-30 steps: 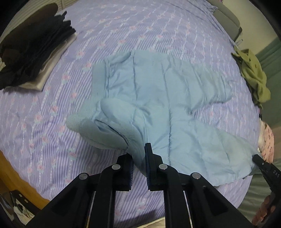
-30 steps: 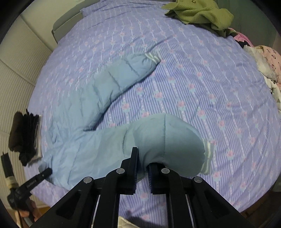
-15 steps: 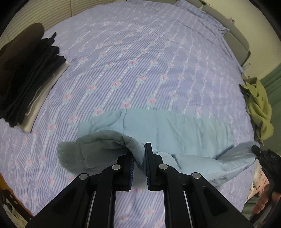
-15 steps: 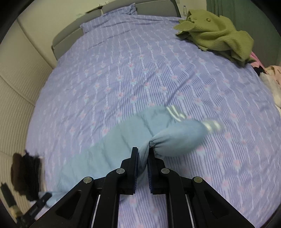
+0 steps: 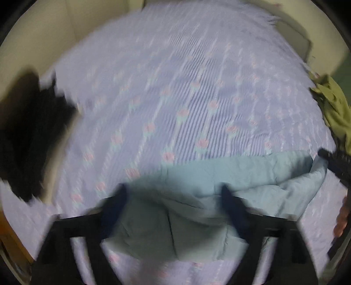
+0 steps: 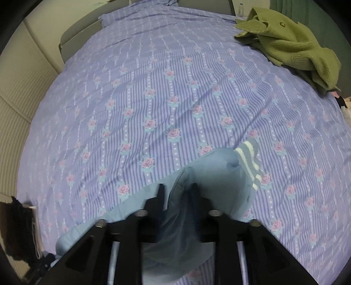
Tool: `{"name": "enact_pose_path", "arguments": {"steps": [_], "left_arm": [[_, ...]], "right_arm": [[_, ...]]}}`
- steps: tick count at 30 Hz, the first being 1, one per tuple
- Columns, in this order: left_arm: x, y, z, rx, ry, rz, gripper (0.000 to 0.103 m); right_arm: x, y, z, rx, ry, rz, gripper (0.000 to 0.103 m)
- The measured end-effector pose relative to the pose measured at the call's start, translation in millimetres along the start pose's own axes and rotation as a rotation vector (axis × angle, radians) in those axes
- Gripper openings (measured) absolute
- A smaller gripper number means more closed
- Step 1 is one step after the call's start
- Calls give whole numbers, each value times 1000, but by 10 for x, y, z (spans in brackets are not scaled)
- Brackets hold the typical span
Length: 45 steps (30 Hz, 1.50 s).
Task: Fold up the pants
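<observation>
You've got both tongs spread: left gripper [image 5: 173,193] wide, right gripper [image 6: 176,188] partly, neither pinching the light-blue pants [image 6: 210,175] folded lengthwise at the bed's [image 6: 175,87] near edge. Next, probably regrip the cuffs, fold toward the waistband.

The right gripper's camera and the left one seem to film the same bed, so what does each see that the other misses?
Only the right wrist view shows the striped cuff at the leg end of the light blue pants, a small bottle by the headboard, and the right gripper with its fingers apart around a fold of fabric.

Only the left wrist view, badly blurred, shows the left gripper spread wide over the pants.

Both show the purple flowered bedspread, the green garment and the dark clothes pile.
</observation>
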<state>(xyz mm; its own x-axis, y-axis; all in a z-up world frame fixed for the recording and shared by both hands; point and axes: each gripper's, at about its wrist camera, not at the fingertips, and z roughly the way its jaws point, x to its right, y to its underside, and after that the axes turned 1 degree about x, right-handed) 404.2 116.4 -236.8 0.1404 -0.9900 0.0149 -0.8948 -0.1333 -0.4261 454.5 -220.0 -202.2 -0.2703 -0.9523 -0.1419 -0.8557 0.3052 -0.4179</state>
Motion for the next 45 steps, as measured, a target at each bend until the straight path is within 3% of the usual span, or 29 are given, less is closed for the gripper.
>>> {"name": "enact_pose_path", "arguments": {"steps": [2,3,5,7,9,12,14,16,18,20,22,26,29,33,36,38,41,43,45], "left_arm": [[74,-32,-198,88,-14,112,101],[106,-51,-246,111,-13,153,101],[192,-91,-348,160,40,282,101],[249,-136,-340,162,110,375,101],[319,-213,-240,126,202,441,101],[468,-367,116,-24,336,492,99],[590,-384,300,-107,371,496,88],[667,-352,469,-182,396,496,83],[728,-282,585,-233,410,505,78],[797,-215,680,-266,390,529,55],[837,-168,713,-238,327,569,36],[852,-175,801,-203,271,539,31],[937,-183,905,-158,189,522,31],[908,-217,968,-154,151,491,34],[886,-265,815,-144,152,492,48],[672,-361,513,-66,185,444,68],[195,-381,28,64,195,354,77],[-200,-282,-207,114,191,294,82],[-475,-167,-282,115,170,267,81]], "right_arm": [[-2,28,-140,36,26,-12,65],[-7,45,-218,58,42,-24,66],[-12,118,-469,124,65,-58,66],[-2,236,-717,183,91,-87,74],[20,361,-853,208,110,-116,80],[93,573,-901,174,98,-141,80],[139,683,-832,116,74,-135,80],[171,787,-747,62,67,-128,80],[180,883,-686,30,62,-113,80],[183,966,-651,5,44,-99,80],[174,1026,-649,-8,43,-102,80],[136,1150,-667,-19,48,-114,80],[128,1198,-658,-38,53,-107,80],[75,1230,-666,-51,55,-112,80],[6,1237,-721,-48,44,-127,80],[-40,1228,-774,-39,27,-135,80],[-147,1216,-857,-22,4,-144,80],[-252,1219,-895,-17,-21,-155,80],[-358,1241,-894,-15,-37,-177,80]]}}
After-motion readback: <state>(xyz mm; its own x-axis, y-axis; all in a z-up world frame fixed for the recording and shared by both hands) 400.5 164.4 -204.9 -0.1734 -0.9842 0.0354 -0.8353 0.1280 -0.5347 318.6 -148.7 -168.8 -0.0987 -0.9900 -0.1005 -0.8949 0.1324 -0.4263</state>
